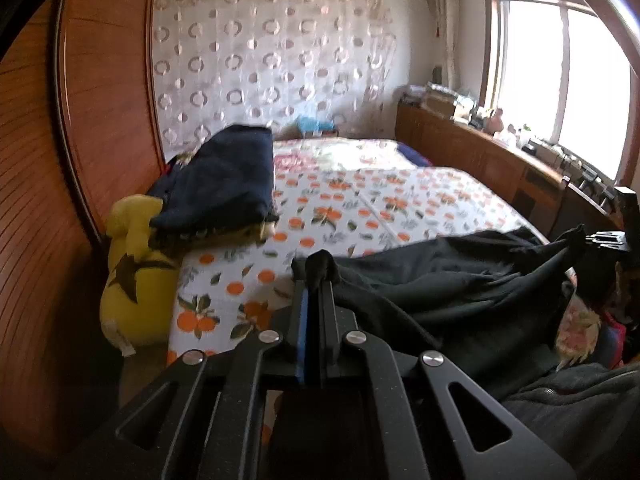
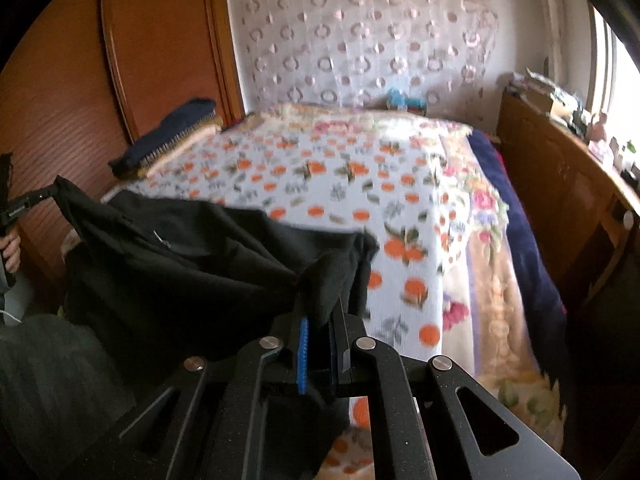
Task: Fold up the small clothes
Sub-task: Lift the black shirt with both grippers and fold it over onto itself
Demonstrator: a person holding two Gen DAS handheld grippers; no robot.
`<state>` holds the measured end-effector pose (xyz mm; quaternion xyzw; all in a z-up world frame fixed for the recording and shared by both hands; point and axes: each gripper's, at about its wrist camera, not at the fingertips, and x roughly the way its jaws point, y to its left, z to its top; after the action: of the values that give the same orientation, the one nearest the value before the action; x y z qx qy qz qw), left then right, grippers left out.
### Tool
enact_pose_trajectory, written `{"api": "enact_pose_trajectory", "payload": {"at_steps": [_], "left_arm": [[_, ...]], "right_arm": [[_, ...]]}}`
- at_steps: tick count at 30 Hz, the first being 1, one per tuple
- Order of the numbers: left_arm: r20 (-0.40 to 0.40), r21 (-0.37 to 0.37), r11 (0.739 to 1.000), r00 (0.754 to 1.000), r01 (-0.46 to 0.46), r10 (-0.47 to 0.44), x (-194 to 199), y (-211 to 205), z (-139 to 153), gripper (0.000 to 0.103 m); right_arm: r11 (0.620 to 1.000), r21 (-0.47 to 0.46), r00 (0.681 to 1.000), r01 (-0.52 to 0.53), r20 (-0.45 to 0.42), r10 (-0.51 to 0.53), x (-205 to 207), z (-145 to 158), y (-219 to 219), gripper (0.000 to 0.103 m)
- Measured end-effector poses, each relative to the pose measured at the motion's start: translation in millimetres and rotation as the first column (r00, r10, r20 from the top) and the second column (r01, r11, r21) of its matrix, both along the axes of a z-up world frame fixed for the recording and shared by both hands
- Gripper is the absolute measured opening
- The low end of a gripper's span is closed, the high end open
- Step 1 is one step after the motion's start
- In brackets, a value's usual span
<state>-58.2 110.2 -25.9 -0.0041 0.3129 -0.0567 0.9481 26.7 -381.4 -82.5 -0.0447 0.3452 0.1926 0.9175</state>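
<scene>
A black garment (image 1: 452, 280) hangs stretched between my two grippers over the near edge of the bed. My left gripper (image 1: 318, 276) is shut on one corner of it. My right gripper (image 2: 324, 300) is shut on the other corner, with cloth bunched over the fingertips; the black garment (image 2: 192, 256) sags to its left. The right gripper also shows at the far right of the left wrist view (image 1: 580, 238), and the left gripper at the far left of the right wrist view (image 2: 48, 192).
The bed's orange-print sheet (image 1: 360, 200) stretches ahead. A stack of folded dark clothes (image 1: 224, 176) sits at its left edge, above a yellow plush toy (image 1: 136, 280). A wooden wardrobe (image 1: 100, 100) stands left, and a cluttered wooden cabinet (image 1: 500, 156) under the window on the right.
</scene>
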Motion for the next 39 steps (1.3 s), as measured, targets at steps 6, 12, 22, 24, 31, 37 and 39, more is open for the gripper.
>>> {"api": "enact_pose_trajectory", "payload": {"at_steps": [6,12,22,24,31,37,39], "left_arm": [[-0.022,-0.013,1.0,1.0,-0.019,0.018,7.1,11.4,-4.9,0.04],[-0.017,-0.022,1.0,1.0,-0.001,0.001,29.1,14.8,-3.3,0.063],[-0.089,-0.028,1.0,0.996,0.001,-0.004,95.5,19.8,-25.0,0.065],[-0.11,-0.013,1.0,0.994,0.006,-0.007,107.4,19.4,-31.3,0.065],[-0.195,0.013,0.999,0.98,0.034,-0.03,130.3,10.9,-55.5,0.065],[-0.267,0.019,0.998,0.963,0.055,-0.048,136.7,5.8,-78.6,0.065],[-0.267,0.01,0.998,0.962,0.058,-0.053,134.8,6.1,-81.3,0.065]], "right_arm": [[0.999,0.005,0.999,0.051,-0.008,-0.05,11.6,10.2,-1.6,0.032],[0.996,0.002,0.993,0.094,0.071,-0.094,25.7,29.2,-1.8,0.049],[0.997,-0.001,0.997,0.073,-0.037,-0.073,98.5,-6.2,20.0,0.05],[0.997,0.002,0.995,0.073,-0.062,-0.073,110.4,-9.3,20.4,0.05],[0.997,-0.016,0.99,0.079,-0.113,-0.08,126.4,-16.5,25.6,0.049],[0.996,-0.056,0.994,0.071,-0.081,-0.075,125.4,-20.9,31.2,0.054],[0.995,-0.074,0.994,0.068,-0.077,-0.074,126.6,-23.9,33.1,0.055]]}}
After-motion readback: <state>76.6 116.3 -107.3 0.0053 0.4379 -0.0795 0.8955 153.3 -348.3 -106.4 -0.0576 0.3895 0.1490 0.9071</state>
